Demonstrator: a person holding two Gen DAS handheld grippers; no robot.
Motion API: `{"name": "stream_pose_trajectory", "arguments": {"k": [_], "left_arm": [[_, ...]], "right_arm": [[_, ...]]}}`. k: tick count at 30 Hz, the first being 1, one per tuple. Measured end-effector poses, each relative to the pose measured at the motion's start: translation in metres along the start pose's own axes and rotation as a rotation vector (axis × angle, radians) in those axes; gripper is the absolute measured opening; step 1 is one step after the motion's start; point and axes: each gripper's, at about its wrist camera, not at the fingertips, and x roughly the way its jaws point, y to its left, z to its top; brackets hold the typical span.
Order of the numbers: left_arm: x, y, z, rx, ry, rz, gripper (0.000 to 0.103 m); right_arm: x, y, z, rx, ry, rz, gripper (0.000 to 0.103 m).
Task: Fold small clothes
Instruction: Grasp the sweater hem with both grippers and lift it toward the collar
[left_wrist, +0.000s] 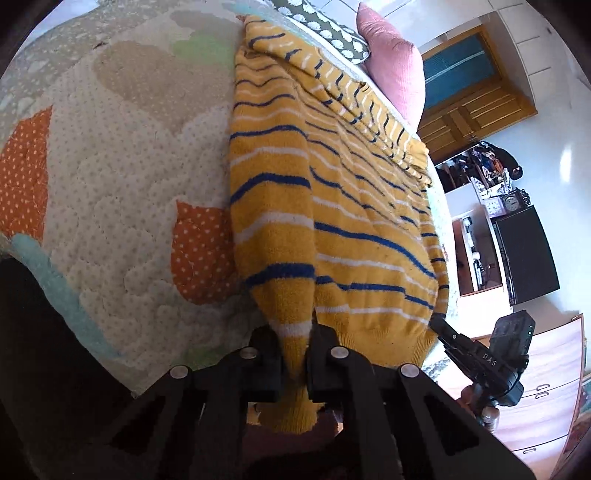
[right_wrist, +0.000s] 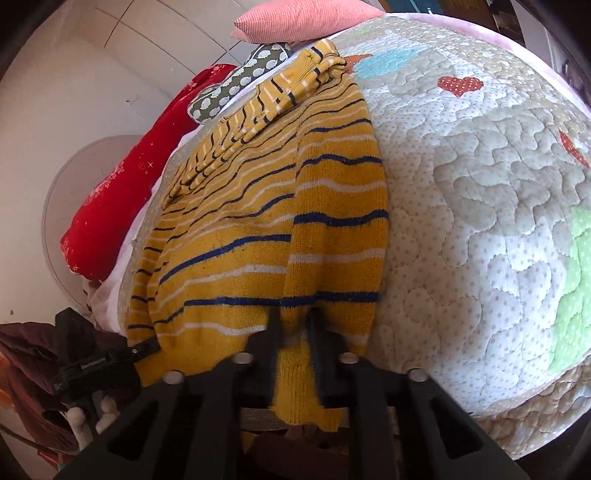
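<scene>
A small yellow sweater (left_wrist: 332, 206) with blue and white stripes lies spread on a quilted bedcover (left_wrist: 122, 177), with a folded flap along one side. My left gripper (left_wrist: 295, 354) is shut on the sweater's near hem at one corner. My right gripper (right_wrist: 295, 332) is shut on the sweater (right_wrist: 266, 229) at the other near corner. The right gripper also shows in the left wrist view (left_wrist: 437, 328) at the hem's right edge, and the left gripper shows in the right wrist view (right_wrist: 147, 347) at the hem's left edge. The hem hangs between both pairs of fingers.
The quilt (right_wrist: 480, 206) has orange, green and blue patches. A pink pillow (left_wrist: 395, 62), a patterned grey cushion (right_wrist: 236, 85) and a red cushion (right_wrist: 122, 192) lie at the far end. Wooden doors (left_wrist: 469, 107), a dark cabinet (left_wrist: 524, 254) and drawers (left_wrist: 546, 391) stand beyond the bed.
</scene>
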Motion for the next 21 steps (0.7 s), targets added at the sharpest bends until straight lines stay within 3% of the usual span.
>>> {"name": "stream_pose_trajectory", "arguments": {"k": [8, 14, 21], "left_arm": [[-0.036, -0.031, 0.037, 0.036, -0.092, -0.054, 0.008], [-0.04, -0.059, 0.103, 0.084, -0.168, -0.03, 0.008], [0.004, -0.066, 0.207, 0.065, -0.184, 0.083, 0.008]], "right_arm": [[-0.036, 0.033, 0.034, -0.075, -0.109, 0.047, 0.007], [-0.026, 0.072, 0.106, -0.151, -0.17, 0.047, 0.007], [0.036, 0.089, 0.209, -0.125, -0.159, 0.039, 0.007]]}}
